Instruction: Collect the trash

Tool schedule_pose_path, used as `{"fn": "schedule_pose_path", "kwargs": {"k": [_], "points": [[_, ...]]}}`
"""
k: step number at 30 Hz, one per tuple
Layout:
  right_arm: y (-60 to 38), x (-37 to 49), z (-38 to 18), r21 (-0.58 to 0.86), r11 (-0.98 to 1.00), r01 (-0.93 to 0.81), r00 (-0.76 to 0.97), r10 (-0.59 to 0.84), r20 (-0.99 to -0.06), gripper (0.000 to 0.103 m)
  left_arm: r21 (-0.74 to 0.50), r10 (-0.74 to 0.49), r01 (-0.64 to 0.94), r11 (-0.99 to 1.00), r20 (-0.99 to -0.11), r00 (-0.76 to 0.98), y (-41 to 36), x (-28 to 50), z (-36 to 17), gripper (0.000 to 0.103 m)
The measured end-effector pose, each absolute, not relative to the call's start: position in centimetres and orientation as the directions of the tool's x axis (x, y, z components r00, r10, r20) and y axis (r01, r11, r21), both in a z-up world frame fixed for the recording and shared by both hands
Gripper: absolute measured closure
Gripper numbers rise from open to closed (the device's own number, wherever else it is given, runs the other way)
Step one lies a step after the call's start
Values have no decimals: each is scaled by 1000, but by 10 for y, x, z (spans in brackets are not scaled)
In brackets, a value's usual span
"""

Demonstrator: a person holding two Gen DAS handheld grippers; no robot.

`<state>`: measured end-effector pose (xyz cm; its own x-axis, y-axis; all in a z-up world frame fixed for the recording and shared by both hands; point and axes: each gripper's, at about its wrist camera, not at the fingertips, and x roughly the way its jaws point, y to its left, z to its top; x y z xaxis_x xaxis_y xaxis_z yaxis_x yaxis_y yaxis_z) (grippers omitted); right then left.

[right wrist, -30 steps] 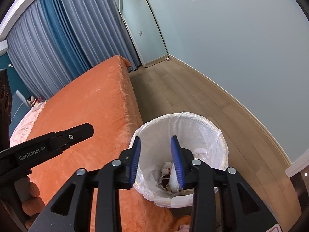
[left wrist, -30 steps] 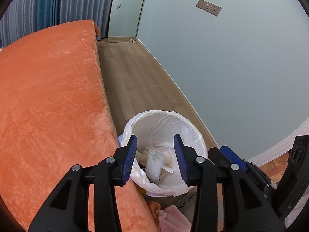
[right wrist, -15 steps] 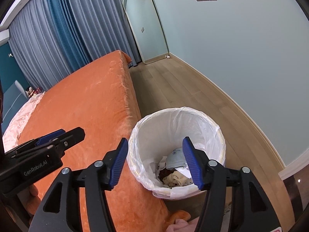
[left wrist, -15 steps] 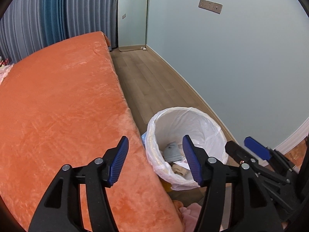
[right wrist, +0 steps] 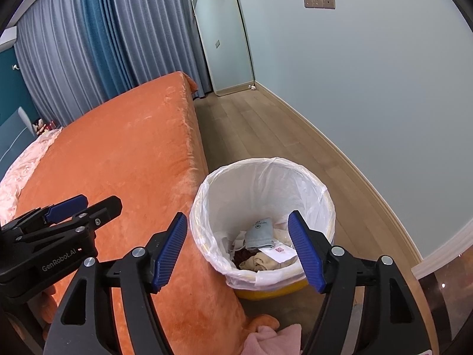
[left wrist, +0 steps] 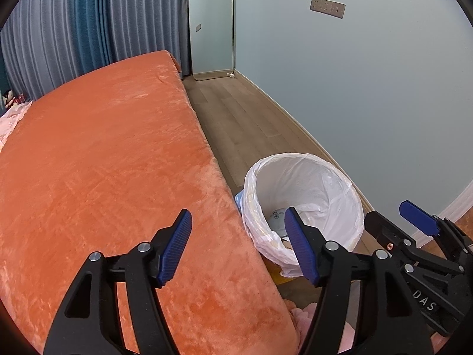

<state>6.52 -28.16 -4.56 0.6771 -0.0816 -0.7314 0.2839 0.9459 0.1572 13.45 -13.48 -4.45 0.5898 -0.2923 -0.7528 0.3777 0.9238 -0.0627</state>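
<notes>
A yellow bin lined with a white bag [right wrist: 295, 183] [left wrist: 325, 183] stands on the wood floor against the orange bed. Trash lies in its bottom: a grey pouch [right wrist: 261, 232], a white slip [right wrist: 279, 251], beige and dark scraps [right wrist: 254, 261]. My right gripper [right wrist: 238, 251] hovers above the bin's near rim, its jaws opening, nothing between them. My left gripper [left wrist: 239, 248] hangs over the bed's edge just left of the bin, jaws also opening and empty. Each gripper shows at the edge of the other's view.
The orange blanket-covered bed [left wrist: 103, 162] fills the left. A pale blue wall [left wrist: 354, 88] with a skirting board runs along the right, leaving a strip of wood floor [right wrist: 251, 124]. A mirror [right wrist: 224, 38] leans at the far end. Pink cloth [right wrist: 272, 340] lies by the bin.
Both grippers' jaws have spread wider and drawn back from the bin. The left one has shifted left over the bed. The pieces seen between the jaws earlier now lie in the bin.
</notes>
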Motion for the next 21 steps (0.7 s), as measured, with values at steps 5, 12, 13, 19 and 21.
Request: {"fn": "schedule_pose_path", "kwargs": {"k": [5,12,13,19,21], "points": [[-280,62,-49,156,945,289,672,-84,-736,32,-50,-274,365,930,-755,596,-128,129,-49,35],[-277,53,-55,145,942,304,662,-99,-743,24,-23,-245,350,937,-755,608,-119,118,-57,27],[-277,51,-55,141,941,308,662,-105,-742,23,-20,-241,346,938,-756,608,-118,116,-58,25],[-275,45,-61,124,941,315,655,-121,-746,19,1,-221,344,939,-765,605,-115,109,-65,20],[-275,42,-62,122,939,321,652,-126,-747,19,5,-216,342,940,-766,605,-115,106,-67,18]]}}
